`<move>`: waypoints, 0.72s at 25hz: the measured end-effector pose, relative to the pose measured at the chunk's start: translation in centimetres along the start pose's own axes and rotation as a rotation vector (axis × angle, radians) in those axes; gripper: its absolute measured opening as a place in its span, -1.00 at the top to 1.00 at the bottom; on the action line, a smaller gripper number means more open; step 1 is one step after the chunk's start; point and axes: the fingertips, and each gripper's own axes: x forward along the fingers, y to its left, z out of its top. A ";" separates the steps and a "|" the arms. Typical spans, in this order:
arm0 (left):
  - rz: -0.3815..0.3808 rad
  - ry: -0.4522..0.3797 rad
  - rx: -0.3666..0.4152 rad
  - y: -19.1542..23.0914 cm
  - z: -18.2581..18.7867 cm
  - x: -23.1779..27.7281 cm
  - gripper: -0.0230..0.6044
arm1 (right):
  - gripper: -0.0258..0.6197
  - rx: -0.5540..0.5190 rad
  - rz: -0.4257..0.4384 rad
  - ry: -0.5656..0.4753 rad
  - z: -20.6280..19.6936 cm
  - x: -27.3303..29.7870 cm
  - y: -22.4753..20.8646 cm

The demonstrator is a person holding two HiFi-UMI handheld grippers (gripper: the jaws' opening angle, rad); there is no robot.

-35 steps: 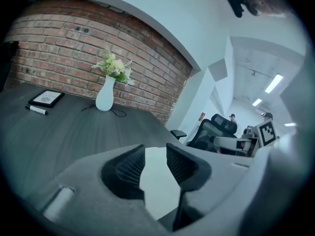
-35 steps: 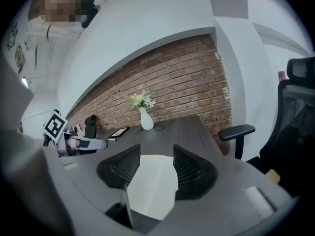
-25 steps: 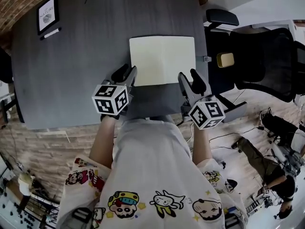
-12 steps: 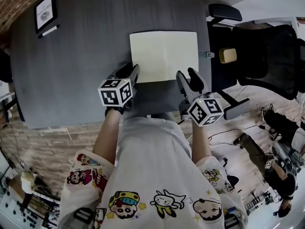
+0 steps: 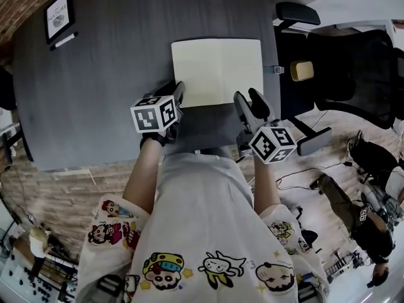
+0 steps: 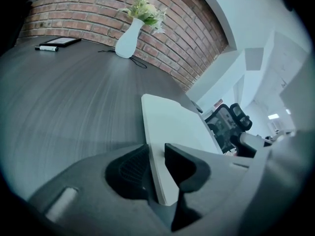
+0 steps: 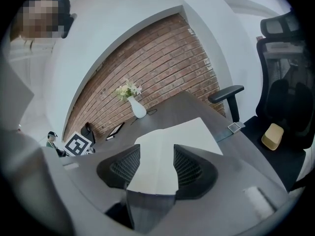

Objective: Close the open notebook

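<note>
The open notebook (image 5: 218, 71) lies flat on the dark grey table (image 5: 107, 87), its cream pages blank. My left gripper (image 5: 177, 93) is at its near-left corner. In the left gripper view the jaws of the left gripper (image 6: 156, 149) are closing, with the left edge of the notebook (image 6: 170, 127) running between them, one pad at the edge and one over the page with a gap. My right gripper (image 5: 250, 101) hovers at the near-right corner. Between the spread jaws of the right gripper (image 7: 156, 150), the notebook (image 7: 177, 134) shows untouched.
A white vase of flowers (image 6: 129, 38) and a cable stand at the table's far edge. A framed card (image 5: 58, 14) and a pen (image 5: 66, 41) lie far left. Black office chairs (image 5: 353, 74) crowd the table's right side, and a small clip (image 5: 278, 70) sits at that edge.
My left gripper has sunk and rolled onto the notebook's near-left corner, its jaws narrower than before. The right gripper has dropped slightly. The notebook has not moved.
</note>
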 end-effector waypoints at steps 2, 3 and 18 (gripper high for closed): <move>0.002 0.021 -0.010 0.0 0.0 0.0 0.61 | 0.27 0.016 -0.002 0.004 -0.1 -0.2 -0.1; -0.001 0.031 -0.018 0.0 0.1 0.0 0.61 | 0.27 0.028 0.000 0.008 -0.2 -0.2 -0.1; -0.074 0.074 -0.131 0.5 0.3 0.0 0.72 | -0.08 0.789 0.202 0.041 -3.9 -0.4 -0.9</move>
